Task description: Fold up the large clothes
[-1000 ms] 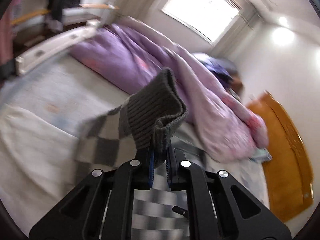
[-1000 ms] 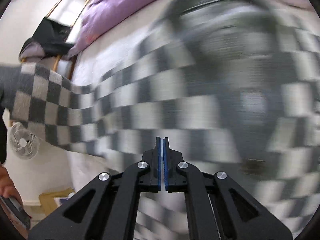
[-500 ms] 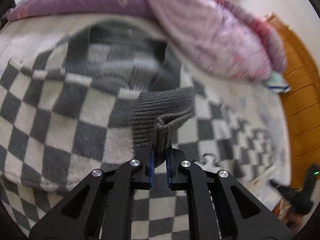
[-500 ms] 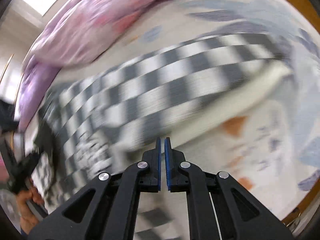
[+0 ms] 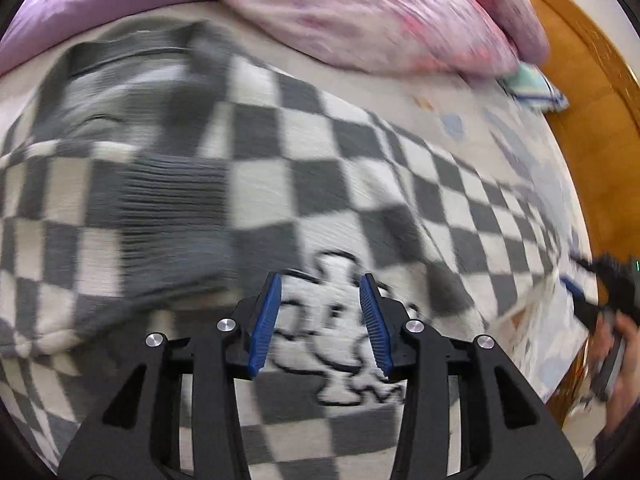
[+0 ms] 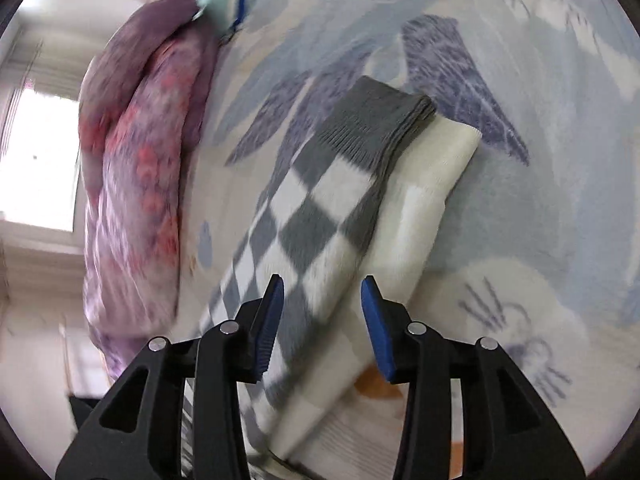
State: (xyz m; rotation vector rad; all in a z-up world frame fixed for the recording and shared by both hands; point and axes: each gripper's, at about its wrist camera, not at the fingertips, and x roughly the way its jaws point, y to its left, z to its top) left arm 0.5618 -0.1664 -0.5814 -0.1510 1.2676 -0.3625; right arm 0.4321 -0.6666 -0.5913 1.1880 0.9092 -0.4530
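Left gripper (image 5: 320,320) has let go of the cuff (image 5: 168,216); both grippers now wide, empty. Sweater (image 5: 360,184) lies flat on bed (image 6: 520,200) (sleeve folded in). Right gripper (image 6: 322,320) over other sleeve (image 6: 320,208): likely next fold.

Left gripper (image 5: 320,322): jaws are spread wide, nothing is held between them.
Right gripper (image 6: 322,324): jaws are parted wide, nothing is clamped; it is also glimpsed in the left wrist view.
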